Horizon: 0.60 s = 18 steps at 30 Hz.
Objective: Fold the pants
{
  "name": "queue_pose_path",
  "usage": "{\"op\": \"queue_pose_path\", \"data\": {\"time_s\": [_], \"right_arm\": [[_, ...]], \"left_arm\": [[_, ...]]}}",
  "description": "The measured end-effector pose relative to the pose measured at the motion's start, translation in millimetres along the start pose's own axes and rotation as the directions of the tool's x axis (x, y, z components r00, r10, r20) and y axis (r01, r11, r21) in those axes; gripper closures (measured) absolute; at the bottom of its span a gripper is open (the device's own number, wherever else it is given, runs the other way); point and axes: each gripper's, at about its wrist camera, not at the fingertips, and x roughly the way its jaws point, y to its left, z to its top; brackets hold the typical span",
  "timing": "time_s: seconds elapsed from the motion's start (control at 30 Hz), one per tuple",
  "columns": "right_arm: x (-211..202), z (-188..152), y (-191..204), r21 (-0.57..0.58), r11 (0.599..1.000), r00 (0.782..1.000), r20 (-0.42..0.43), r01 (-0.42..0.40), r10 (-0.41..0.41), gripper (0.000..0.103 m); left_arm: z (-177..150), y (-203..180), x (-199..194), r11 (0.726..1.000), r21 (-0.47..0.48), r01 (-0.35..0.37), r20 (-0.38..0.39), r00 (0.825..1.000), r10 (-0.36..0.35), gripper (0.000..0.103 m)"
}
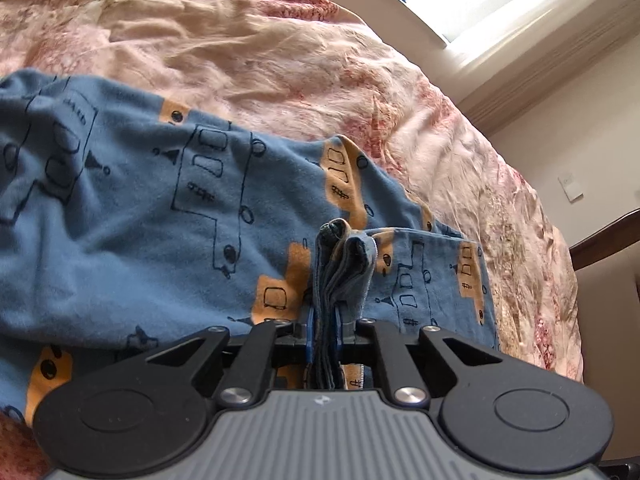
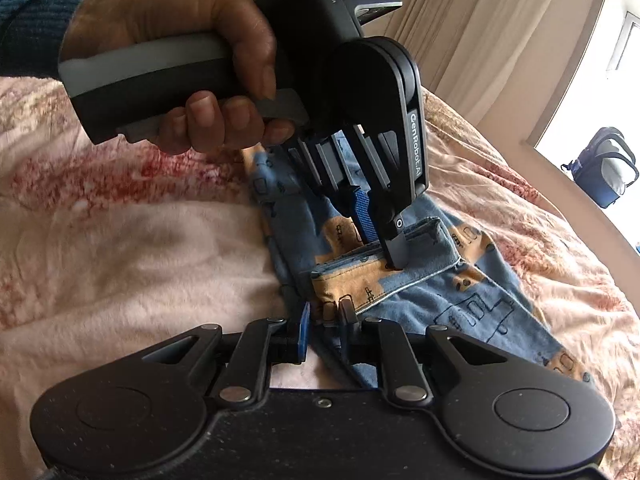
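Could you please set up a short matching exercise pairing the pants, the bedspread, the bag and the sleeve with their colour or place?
Column one:
1. pants
2. bedspread
3. bag
4. sleeve

Column two:
A. pink and cream floral, wrinkled
B. by the bright opening at the right edge of the right wrist view
C. blue knit, on the arm holding the left tool
D. blue with orange patches, spread on the bed

Pairs: 1-D, 2-A, 3-B, 4-C
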Motion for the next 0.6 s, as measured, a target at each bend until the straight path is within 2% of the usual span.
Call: {"op": "queue_pose_path", "data": {"time_s": [0.07, 0.1, 0.13, 0.17, 0.2, 0.23, 0.27, 0.3, 0.37, 0.43, 0.5, 0.6], "right_arm": [[-2, -2, -1, 0.015, 1.000, 1.000, 0.013, -0.003, 0.003, 0.084], [-5, -3, -3, 0.021, 1.000, 1.000, 0.026, -0.004, 0.004, 0.079], [-10, -5, -7, 0.033, 0.999, 0.999, 0.045, 0.002, -0.003, 0.067], [-19, -7, -11, 0.055, 0.998, 0.997, 0.077, 0.020, -0.024, 0.059], [-29, -12, -17, 0.074, 0.996, 0.993, 0.104, 0.041, -0.048, 0.042], [-39, -16, -22, 0.093, 0.993, 0.987, 0.136, 0.077, -0.090, 0.025], [-52, -22, -27, 0.115, 0.984, 0.973, 0.171, 0.138, -0.157, 0.017], [-64, -28, -32, 0.133, 0.969, 0.952, 0.197, 0.209, -0.233, 0.003], [-77, -37, -45, 0.140, 0.928, 0.908, 0.200, 0.346, -0.369, 0.001], [-73, -44, -63, 0.126, 0.884, 0.875, 0.140, 0.450, -0.464, 0.001], [-62, -52, -83, 0.110, 0.865, 0.860, 0.103, 0.489, -0.499, 0.001], [-42, -61, -111, 0.122, 0.864, 0.861, 0.099, 0.488, -0.500, 0.001]], "left_arm": [[0, -1, -1, 1.000, -0.001, -0.009, 0.005, 1.000, 0.009, 0.087], [0, -3, -3, 1.000, -0.001, -0.011, 0.008, 1.000, 0.011, 0.083], [1, -6, -6, 1.000, 0.000, -0.017, 0.011, 1.000, 0.017, 0.079], [1, -9, -10, 1.000, 0.006, -0.023, 0.017, 1.000, 0.023, 0.063], [2, -12, -14, 1.000, 0.014, -0.026, 0.030, 0.999, 0.026, 0.040], [3, -15, -19, 0.999, 0.023, -0.030, 0.055, 0.998, 0.028, 0.032], [2, -20, -23, 0.998, 0.036, -0.042, 0.091, 0.995, 0.039, 0.025], [2, -27, -26, 0.995, 0.064, -0.070, 0.131, 0.990, 0.061, 0.019], [-2, -45, -24, 0.982, 0.124, -0.139, 0.204, 0.973, 0.112, 0.007], [-7, -62, -14, 0.959, 0.168, -0.231, 0.284, 0.942, 0.177, 0.006], [-10, -73, 0, 0.934, 0.170, -0.313, 0.334, 0.910, 0.244, 0.006], [-13, -74, 22, 0.914, 0.161, -0.372, 0.354, 0.886, 0.298, 0.006]]}}
